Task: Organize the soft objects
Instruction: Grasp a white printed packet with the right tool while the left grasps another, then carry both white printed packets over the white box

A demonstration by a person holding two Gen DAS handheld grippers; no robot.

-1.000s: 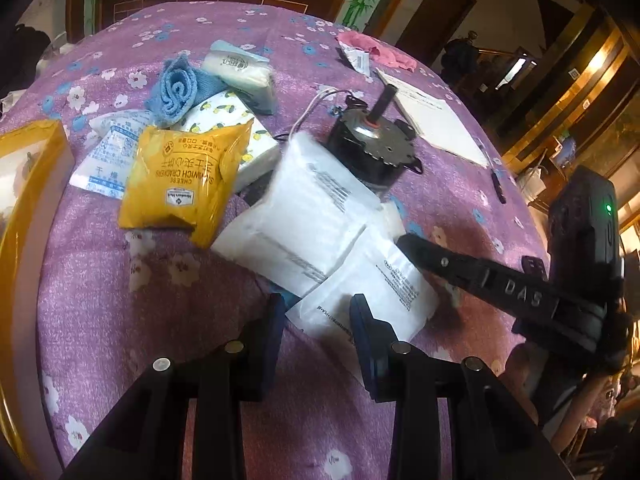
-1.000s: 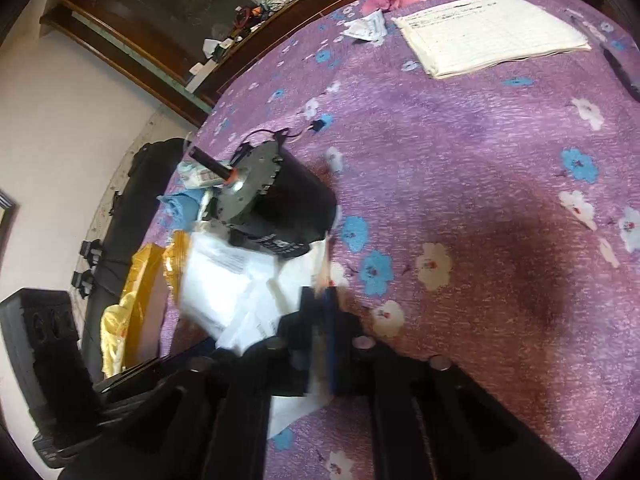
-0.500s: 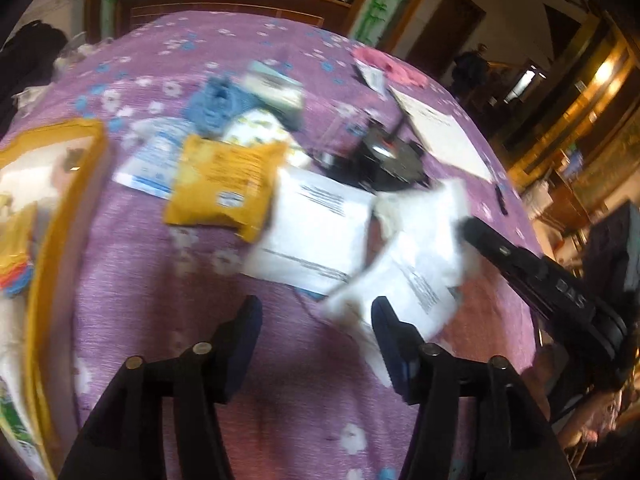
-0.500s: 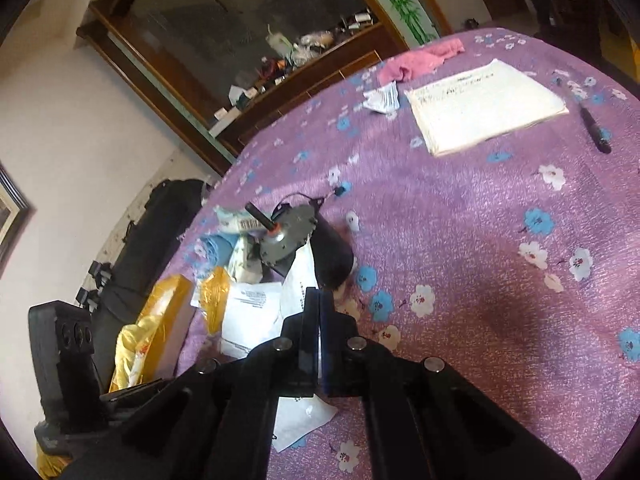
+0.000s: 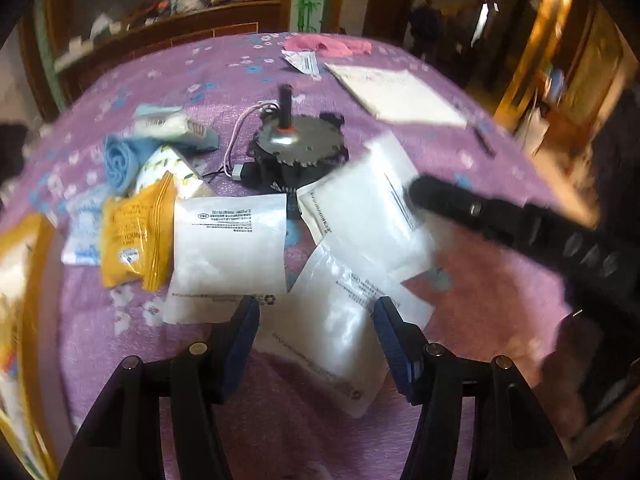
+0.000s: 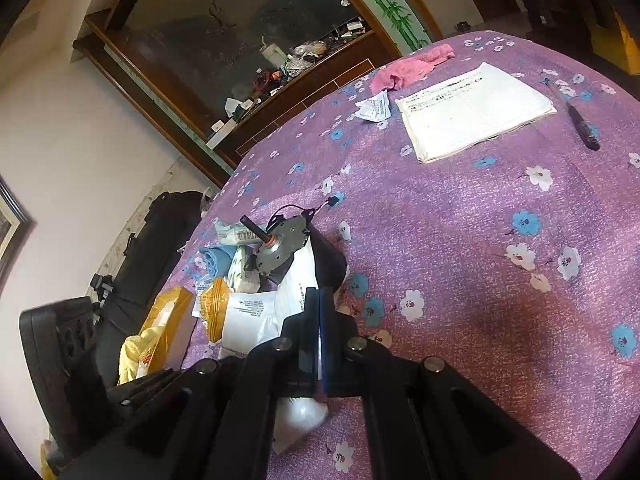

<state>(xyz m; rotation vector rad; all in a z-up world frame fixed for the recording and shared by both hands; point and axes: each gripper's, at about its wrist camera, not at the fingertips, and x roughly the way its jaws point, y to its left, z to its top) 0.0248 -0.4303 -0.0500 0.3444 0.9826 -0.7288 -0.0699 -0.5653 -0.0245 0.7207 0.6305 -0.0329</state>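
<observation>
Three white soft pouches lie or hang over the purple floral tablecloth (image 5: 500,300). My right gripper (image 6: 319,300) is shut on the edge of one white pouch (image 5: 368,200) and holds it lifted; its finger (image 5: 448,200) shows in the left wrist view. My left gripper (image 5: 316,332) is open, its jaws on either side of the near white pouch (image 5: 340,332). A third white pouch (image 5: 232,240) lies flat to the left. A yellow cracker pack (image 5: 136,232), a blue cloth (image 5: 120,160) and tissue packs (image 5: 176,128) lie further left.
A black motor (image 5: 300,148) with a shaft and wires stands behind the pouches. A paper pad (image 6: 476,112), a pen (image 6: 582,124) and a pink cloth (image 6: 408,68) lie at the far side. A yellow-rimmed box (image 5: 24,280) stands at the left edge.
My right gripper has lifted its white pouch up off the pile. My left gripper has opened wider and moved over the near white pouch.
</observation>
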